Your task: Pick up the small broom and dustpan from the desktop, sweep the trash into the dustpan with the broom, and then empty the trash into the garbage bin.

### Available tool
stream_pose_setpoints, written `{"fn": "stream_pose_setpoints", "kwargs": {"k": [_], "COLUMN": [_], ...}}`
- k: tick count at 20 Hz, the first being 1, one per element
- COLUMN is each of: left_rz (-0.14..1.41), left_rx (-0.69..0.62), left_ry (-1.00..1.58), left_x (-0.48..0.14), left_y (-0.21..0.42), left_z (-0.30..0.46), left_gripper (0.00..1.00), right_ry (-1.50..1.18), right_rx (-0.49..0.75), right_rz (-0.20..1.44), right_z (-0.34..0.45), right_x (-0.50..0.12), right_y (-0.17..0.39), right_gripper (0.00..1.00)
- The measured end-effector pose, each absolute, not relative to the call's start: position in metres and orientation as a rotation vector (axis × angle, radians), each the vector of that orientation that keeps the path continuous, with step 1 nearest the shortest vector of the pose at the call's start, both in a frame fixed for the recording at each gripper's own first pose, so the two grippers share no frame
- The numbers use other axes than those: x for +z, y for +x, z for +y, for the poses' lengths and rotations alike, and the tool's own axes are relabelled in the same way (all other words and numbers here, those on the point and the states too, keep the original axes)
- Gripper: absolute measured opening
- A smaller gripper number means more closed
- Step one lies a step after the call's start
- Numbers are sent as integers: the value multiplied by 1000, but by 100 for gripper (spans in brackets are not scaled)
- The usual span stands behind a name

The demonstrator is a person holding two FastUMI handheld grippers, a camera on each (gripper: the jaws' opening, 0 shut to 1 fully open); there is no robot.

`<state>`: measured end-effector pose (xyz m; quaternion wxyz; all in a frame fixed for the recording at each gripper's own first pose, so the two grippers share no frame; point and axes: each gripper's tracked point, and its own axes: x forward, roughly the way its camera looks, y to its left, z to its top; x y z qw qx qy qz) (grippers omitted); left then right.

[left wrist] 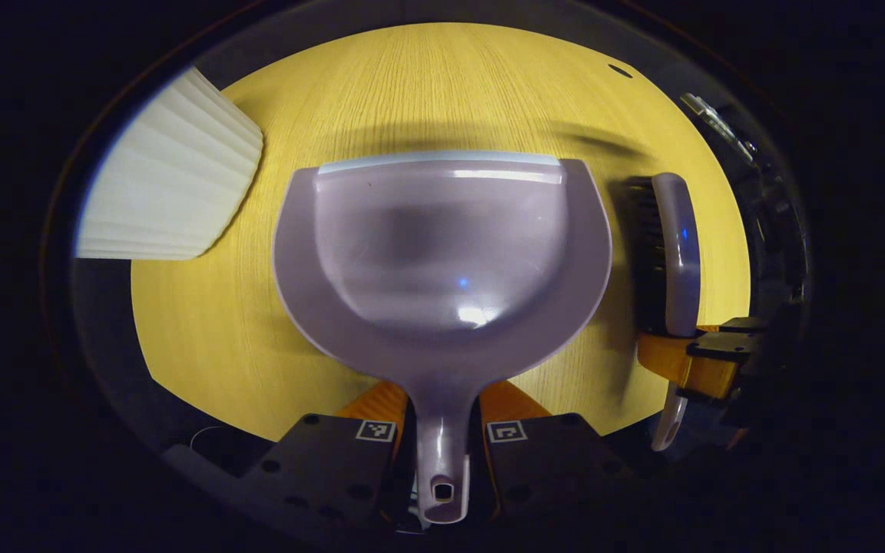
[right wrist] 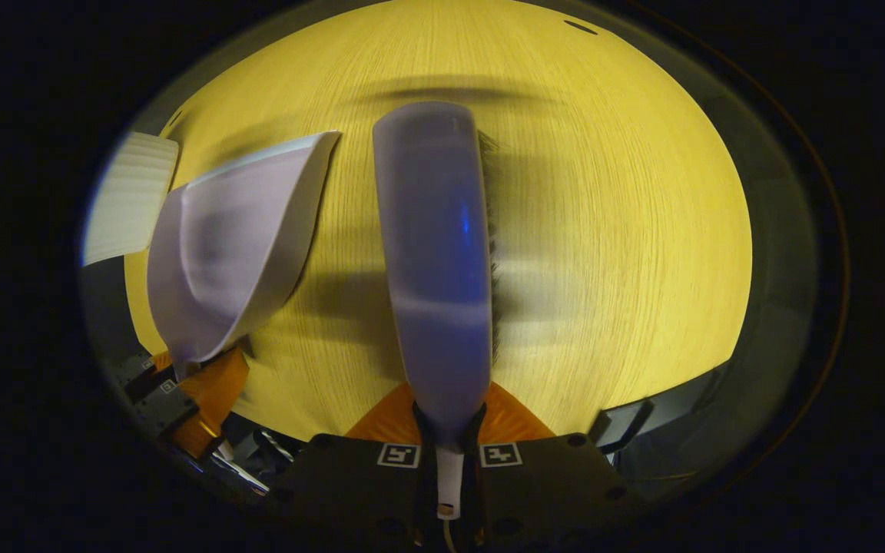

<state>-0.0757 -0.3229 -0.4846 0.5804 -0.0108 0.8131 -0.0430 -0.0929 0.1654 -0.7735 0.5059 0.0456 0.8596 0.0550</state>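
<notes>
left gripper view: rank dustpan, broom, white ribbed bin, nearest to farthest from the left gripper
1. dustpan: its handle sits between the jaws of the left gripper, pan straight ahead over the desk.
2. broom: off to the right, beside the pan, held by the right gripper.
3. white ribbed bin: upper left, past the desk's edge. Its gap to the broom is close, but it reads farther.

Below me lies a round yellow wood-grain desktop [left wrist: 442,84] under dim light, soft shadows across it, darkness beyond its edge.

Glossy smooth plastic dustpan [left wrist: 442,261] and broom [right wrist: 435,261]; matt wood-grain desktop [left wrist: 442,84].
</notes>
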Motion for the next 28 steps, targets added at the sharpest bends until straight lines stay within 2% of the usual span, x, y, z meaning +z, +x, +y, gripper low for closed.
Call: {"fn": "stream_pose_setpoints", "kwargs": {"k": [2,3,5,9,10,11,12,13,15,17,18,20,21,24,28], "left_rz": [1948,1955,1963,2029,2037,2034,2032,2029,2014,1989,1977,1933,1889,1765,1501], "left_rx": [-96,-92,-95,-165,-182,-195,-189,-186,-191,-209,-231,-252,-254,-264,-267], "left_ry": [-72,-73,-62,-88,-96,-93,-78,-70,-68,-72,-65,-28,-16,-16,-3], "left_x": [-485,-486,-485,-480,-475,-474,-473,-472,-466,-458,-452,-439,-429,-398,-340], "left_y": [-82,-83,-81,-89,-94,-93,-93,-93,-93,-95,-98,-101,-100,-94,-77], "left_z": [-329,-329,-329,-337,-340,-343,-343,-343,-345,-349,-350,-347,-344,-342,-337], "left_gripper": [28,29,28,31,36,65,77,83,82,82,82,82,82,82,82], "right_ry": [114,117,123,94,88,96,95,96,111,130,138,138,142,91,145], "right_rx": [133,129,122,125,134,142,139,135,142,151,157,180,218,260,270], "right_rz": [2084,2087,2092,2077,2072,2075,2075,2071,2058,2038,2024,1985,1930,1763,1494], "right_z": [165,163,162,159,157,157,158,155,151,150,150,146,143,122,121], "right_x": [-781,-780,-774,-773,-772,-769,-767,-765,-759,-751,-748,-734,-720,-678,-594], "right_y": [-92,-91,-90,-84,-83,-84,-86,-86,-85,-83,-83,-79,-71,-49,-5], "right_gripper": [7,16,16,28,30,31,30,48,89,97,92,92,97,97,97]}}
